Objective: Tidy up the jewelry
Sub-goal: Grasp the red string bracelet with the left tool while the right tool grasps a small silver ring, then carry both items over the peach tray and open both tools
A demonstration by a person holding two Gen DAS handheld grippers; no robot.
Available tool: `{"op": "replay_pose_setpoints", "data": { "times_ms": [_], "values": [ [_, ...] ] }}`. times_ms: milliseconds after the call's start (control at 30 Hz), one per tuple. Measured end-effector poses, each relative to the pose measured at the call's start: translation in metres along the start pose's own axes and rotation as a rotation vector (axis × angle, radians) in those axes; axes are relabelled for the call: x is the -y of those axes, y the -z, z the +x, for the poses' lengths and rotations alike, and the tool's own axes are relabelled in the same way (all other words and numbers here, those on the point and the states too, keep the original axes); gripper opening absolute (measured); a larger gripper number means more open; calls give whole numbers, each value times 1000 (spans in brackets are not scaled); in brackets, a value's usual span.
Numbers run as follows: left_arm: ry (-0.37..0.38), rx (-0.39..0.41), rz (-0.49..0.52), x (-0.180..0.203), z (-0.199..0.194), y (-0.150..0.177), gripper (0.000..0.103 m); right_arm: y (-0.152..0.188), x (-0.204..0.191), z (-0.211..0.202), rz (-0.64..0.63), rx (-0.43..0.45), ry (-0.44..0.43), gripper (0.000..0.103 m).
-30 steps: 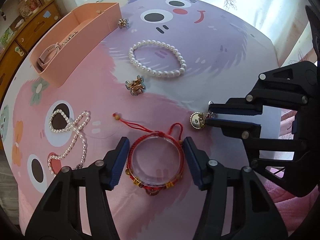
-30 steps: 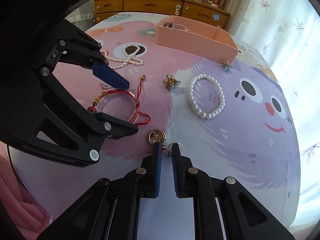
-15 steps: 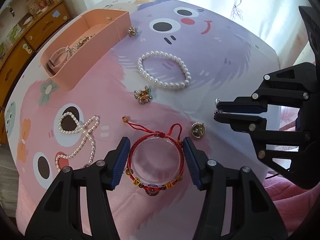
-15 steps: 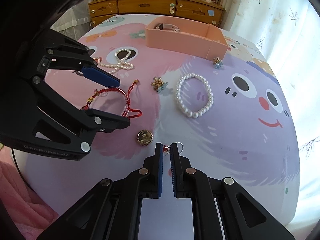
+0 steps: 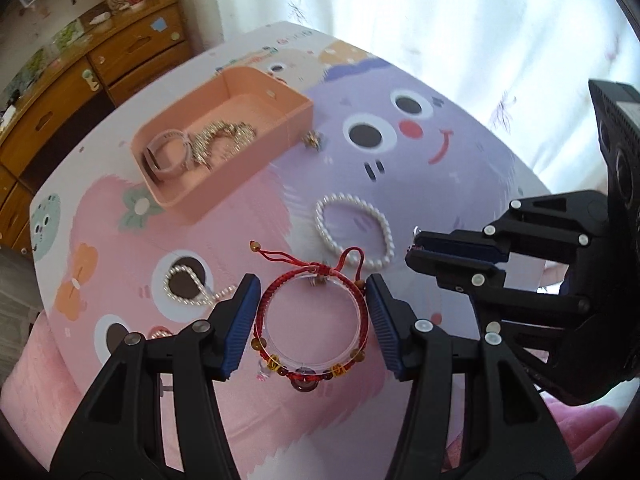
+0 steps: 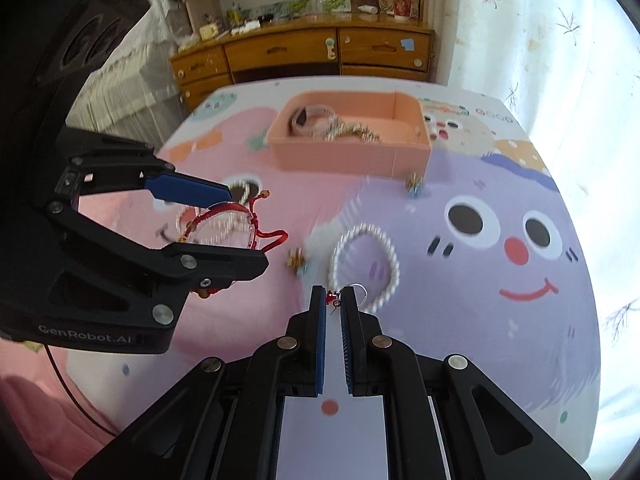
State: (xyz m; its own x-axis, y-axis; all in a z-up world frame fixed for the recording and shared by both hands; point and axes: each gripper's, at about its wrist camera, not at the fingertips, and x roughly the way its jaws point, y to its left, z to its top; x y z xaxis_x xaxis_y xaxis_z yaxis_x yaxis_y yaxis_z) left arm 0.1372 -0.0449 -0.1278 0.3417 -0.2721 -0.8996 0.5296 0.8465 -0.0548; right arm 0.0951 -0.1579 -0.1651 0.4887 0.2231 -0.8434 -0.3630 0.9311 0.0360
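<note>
The only clearly readable text is "GenRobot.AI", in pale letters along the lower edge of the black body of the left gripper, seen in the right wrist view. On the cartoon-printed cloth covering the surface, a short row of letters near the far edge, beside the peach tray, looks like "GOOD" or similar, but it is too small and washed out to read with certainty. The same print shows in the left wrist view, illegible. No other labels, numbers or signs can be read.
</note>
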Motion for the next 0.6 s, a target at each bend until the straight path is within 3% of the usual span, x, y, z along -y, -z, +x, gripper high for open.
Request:
{"op": "replay_pose_setpoints", "data": {
  "times_ms": [600],
  "values": [
    [-84, 179, -348, -67, -45, -97, 52, -131, 58, -5, 33, 150, -68, 7]
  ]
}}
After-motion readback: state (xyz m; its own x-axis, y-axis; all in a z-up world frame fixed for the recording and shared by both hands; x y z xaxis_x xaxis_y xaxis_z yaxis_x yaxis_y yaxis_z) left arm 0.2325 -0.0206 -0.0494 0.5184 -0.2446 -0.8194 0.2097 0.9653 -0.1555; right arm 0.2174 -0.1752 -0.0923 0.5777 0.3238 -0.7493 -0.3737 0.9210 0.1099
